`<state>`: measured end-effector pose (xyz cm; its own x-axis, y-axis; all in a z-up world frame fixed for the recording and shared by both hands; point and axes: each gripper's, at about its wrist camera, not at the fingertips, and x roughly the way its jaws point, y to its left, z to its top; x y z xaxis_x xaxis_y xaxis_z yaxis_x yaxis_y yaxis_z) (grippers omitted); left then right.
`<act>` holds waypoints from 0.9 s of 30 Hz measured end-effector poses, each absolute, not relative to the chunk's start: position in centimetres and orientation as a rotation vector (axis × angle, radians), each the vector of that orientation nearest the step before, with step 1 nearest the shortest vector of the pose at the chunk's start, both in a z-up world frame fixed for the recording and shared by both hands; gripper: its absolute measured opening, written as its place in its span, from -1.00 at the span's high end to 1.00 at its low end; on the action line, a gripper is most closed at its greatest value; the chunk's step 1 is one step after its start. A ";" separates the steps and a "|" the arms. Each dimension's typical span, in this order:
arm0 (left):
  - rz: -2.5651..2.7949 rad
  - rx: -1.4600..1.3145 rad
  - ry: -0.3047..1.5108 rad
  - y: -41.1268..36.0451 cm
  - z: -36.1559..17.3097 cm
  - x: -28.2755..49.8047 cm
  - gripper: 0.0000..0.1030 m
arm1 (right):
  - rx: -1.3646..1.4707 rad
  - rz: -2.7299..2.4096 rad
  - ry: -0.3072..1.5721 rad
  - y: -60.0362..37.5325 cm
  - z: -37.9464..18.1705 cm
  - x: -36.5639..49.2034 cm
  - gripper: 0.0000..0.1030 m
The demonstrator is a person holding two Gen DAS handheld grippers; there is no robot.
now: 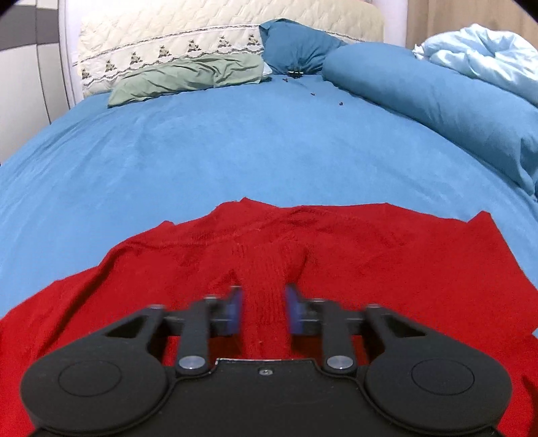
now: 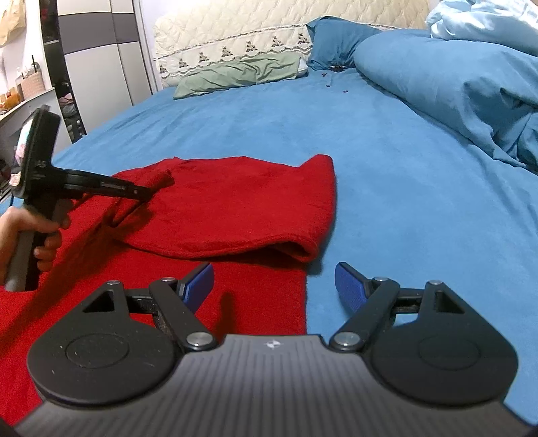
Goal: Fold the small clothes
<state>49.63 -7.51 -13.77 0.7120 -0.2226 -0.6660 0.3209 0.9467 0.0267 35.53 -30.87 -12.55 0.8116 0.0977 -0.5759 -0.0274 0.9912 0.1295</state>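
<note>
A red knit garment (image 1: 370,255) lies on the blue bedsheet (image 1: 235,148); in the right wrist view (image 2: 232,208) its far part is folded over the rest. My left gripper (image 1: 264,311) has a raised ridge of the red fabric between its blue pads (image 1: 235,312), with a small gap each side. It also shows in the right wrist view (image 2: 148,193), held in a hand, tips at a fabric bunch. My right gripper (image 2: 274,285) is open and empty, just above the garment's right edge near the fold.
A green pillow (image 1: 191,77) and a dark blue pillow (image 1: 299,47) lie at the headboard (image 1: 201,30). A rolled blue duvet (image 2: 454,80) runs along the bed's right side. A wardrobe and shelves (image 2: 94,50) stand left of the bed.
</note>
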 end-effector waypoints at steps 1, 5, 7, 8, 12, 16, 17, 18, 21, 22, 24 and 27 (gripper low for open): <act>-0.298 0.157 0.714 -7.6 -13.7 49.6 0.83 | 0.115 0.068 0.622 -30.8 -12.6 35.6 -0.84; -0.240 0.152 0.636 -6.4 -12.1 48.2 0.84 | 0.095 0.063 0.624 -30.6 -12.4 36.1 -0.84; -0.175 0.096 0.585 -4.6 -10.8 47.5 0.85 | 0.079 0.060 0.626 -30.3 -12.4 36.3 -0.84; -0.140 0.066 0.557 -3.4 -10.2 47.0 0.85 | 0.067 0.054 0.629 -30.0 -12.5 36.3 -0.84; -0.022 -0.008 0.479 0.8 -9.0 45.5 0.85 | 0.026 -0.010 0.680 -29.2 -13.1 37.4 -0.84; 0.048 -0.094 0.451 4.7 -9.3 44.4 0.85 | -0.008 -0.030 0.729 -28.5 -14.3 39.1 -0.84; 0.057 -0.110 0.448 5.5 -9.7 44.2 0.85 | -0.025 -0.029 0.730 -28.2 -14.4 39.5 -0.84; 0.067 -0.118 0.443 5.9 -10.0 43.9 0.85 | -0.047 -0.026 0.728 -27.8 -14.5 39.9 -0.84; 0.078 -0.157 0.441 7.2 -10.8 43.2 0.85 | -0.074 -0.022 0.730 -27.2 -14.5 41.6 -0.84; 0.073 -0.174 0.443 7.3 -11.1 42.9 0.85 | -0.069 -0.022 0.733 -27.3 -14.4 42.1 -0.84; 0.065 -0.207 0.442 7.7 -11.1 42.5 0.84 | -0.085 -0.049 0.727 -27.5 -14.3 42.9 -0.81; 0.066 -0.253 0.453 8.7 -11.5 41.3 0.83 | -0.095 -0.088 0.735 -27.9 -14.5 43.0 -0.81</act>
<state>41.26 8.69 -11.52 0.8975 0.0071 -0.4409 -0.1193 0.9665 -0.2273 43.02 -27.87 -14.53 0.7385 -0.1131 -0.6647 0.0464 0.9920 -0.1172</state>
